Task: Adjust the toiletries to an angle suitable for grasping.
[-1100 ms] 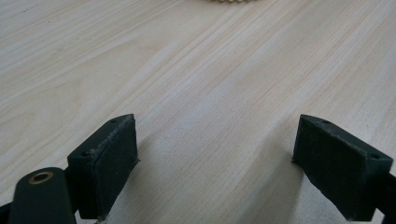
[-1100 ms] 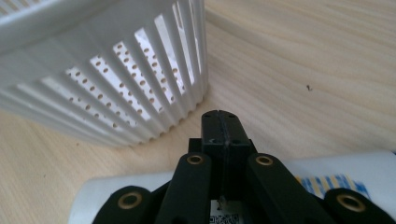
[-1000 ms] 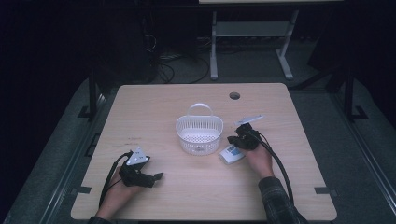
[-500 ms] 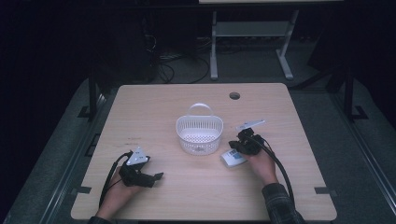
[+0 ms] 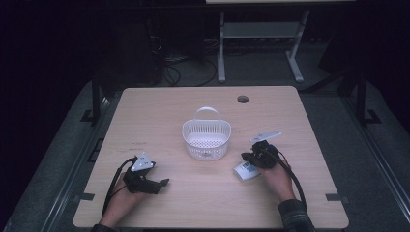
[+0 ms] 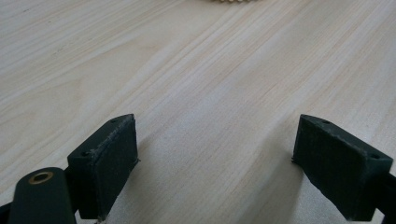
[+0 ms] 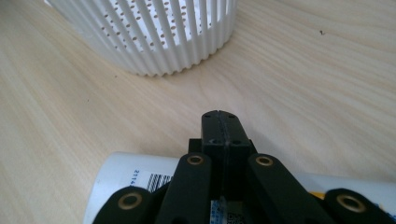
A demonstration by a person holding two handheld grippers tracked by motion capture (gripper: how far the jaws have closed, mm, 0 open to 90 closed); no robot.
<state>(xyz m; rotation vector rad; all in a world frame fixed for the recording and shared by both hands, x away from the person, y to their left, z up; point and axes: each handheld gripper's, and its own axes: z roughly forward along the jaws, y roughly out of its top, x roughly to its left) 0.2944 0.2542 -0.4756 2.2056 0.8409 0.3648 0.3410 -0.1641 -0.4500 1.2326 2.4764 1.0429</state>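
Right gripper (image 7: 219, 122) jaws pressed together, nothing between, poised over white tube (image 7: 126, 179) lying on table (image 5: 159, 106) beside basket (image 5: 206, 140), left gripper (image 6: 217, 161) jaws wide apart, empty, over bare wood

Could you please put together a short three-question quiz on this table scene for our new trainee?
1. True or false: the right gripper has its jaws pressed together, with nothing between the tips.
2. Which gripper stands open over bare wood: left or right?
3. What lies on the table under the right gripper, beside the white basket?

Key:
1. True.
2. The left gripper.
3. A white tube with a barcode label, lying on its side.
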